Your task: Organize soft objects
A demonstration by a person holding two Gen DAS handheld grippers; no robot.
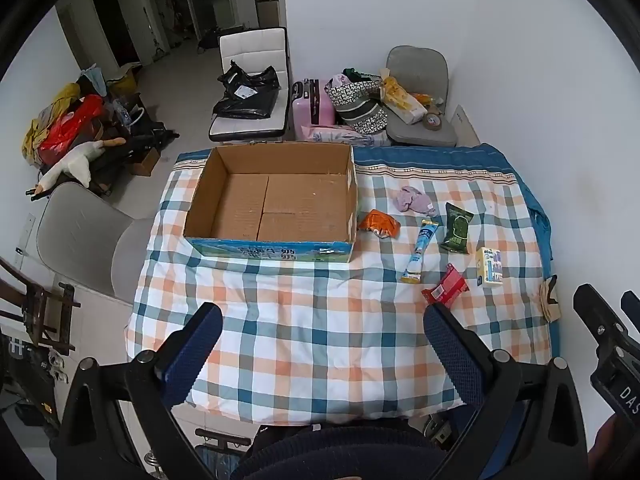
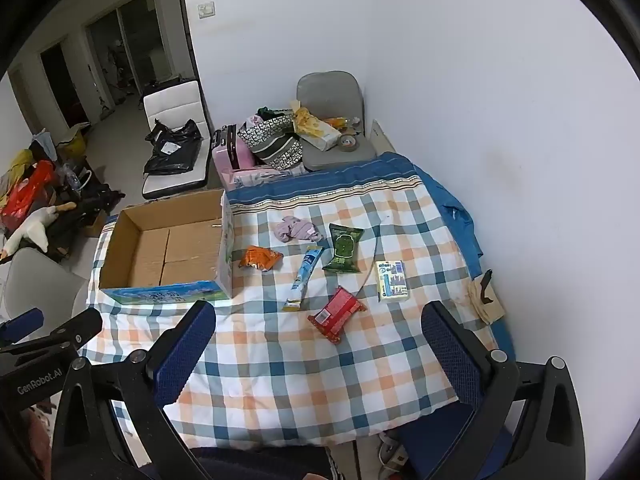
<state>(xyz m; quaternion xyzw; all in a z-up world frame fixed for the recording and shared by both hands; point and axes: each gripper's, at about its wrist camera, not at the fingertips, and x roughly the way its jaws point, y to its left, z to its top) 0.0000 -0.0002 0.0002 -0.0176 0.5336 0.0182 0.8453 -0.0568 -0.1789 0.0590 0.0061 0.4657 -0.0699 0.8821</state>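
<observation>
An empty cardboard box (image 1: 272, 204) (image 2: 160, 248) stands at the far left of the plaid-covered table (image 1: 320, 340) (image 2: 320, 360). To its right lie a crumpled lilac cloth (image 1: 414, 199) (image 2: 296, 229), an orange packet (image 1: 379, 223) (image 2: 260, 258), a light-blue tube (image 1: 419, 252) (image 2: 306, 276), a green packet (image 1: 458, 228) (image 2: 344, 248), a red packet (image 1: 446, 288) (image 2: 338, 314) and a yellow-white carton (image 1: 490, 267) (image 2: 393, 282). My left gripper (image 1: 320, 320) is open and empty above the table's near edge. My right gripper (image 2: 320, 320) is open and empty, near the red packet.
Beyond the table stand a grey chair (image 1: 420, 92) with bags and tape, a pink suitcase (image 1: 312, 104) and a white chair (image 1: 252, 80) with a black bag. A grey chair (image 1: 80, 236) is left of the table. A white wall runs on the right.
</observation>
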